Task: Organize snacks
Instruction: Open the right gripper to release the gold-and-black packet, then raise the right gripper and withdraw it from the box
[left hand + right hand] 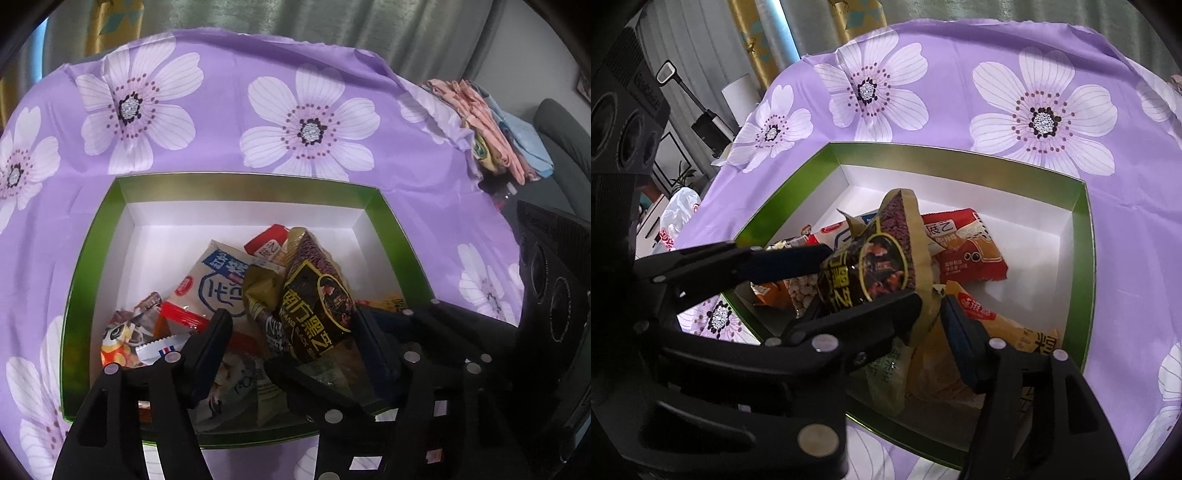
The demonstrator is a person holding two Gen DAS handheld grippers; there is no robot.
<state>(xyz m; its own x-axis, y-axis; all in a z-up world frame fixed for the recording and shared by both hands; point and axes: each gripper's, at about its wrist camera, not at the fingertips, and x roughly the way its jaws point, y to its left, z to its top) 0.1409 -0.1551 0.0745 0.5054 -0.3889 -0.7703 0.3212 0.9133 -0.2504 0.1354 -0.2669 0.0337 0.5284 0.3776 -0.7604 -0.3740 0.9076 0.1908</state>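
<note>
A green box [96, 236] with a white inside sits on the purple flowered cloth and holds several snack packets. A dark brown and gold packet [317, 295] stands tilted above the pile. My right gripper [931, 314] is shut on its lower edge; in the right wrist view the packet [882, 262] rises between its fingers. My left gripper [291, 325] is open over the box, its fingers either side of the same packet without pinching it. A white and blue packet [218, 280] and a red packet [967, 243] lie beneath.
The box's rim [1086, 258] surrounds both grippers. Folded cloths [495, 125] are stacked at the table's far right edge. A white plastic bag [679, 218] and furniture lie beyond the left edge. Flowered cloth [258, 110] stretches behind the box.
</note>
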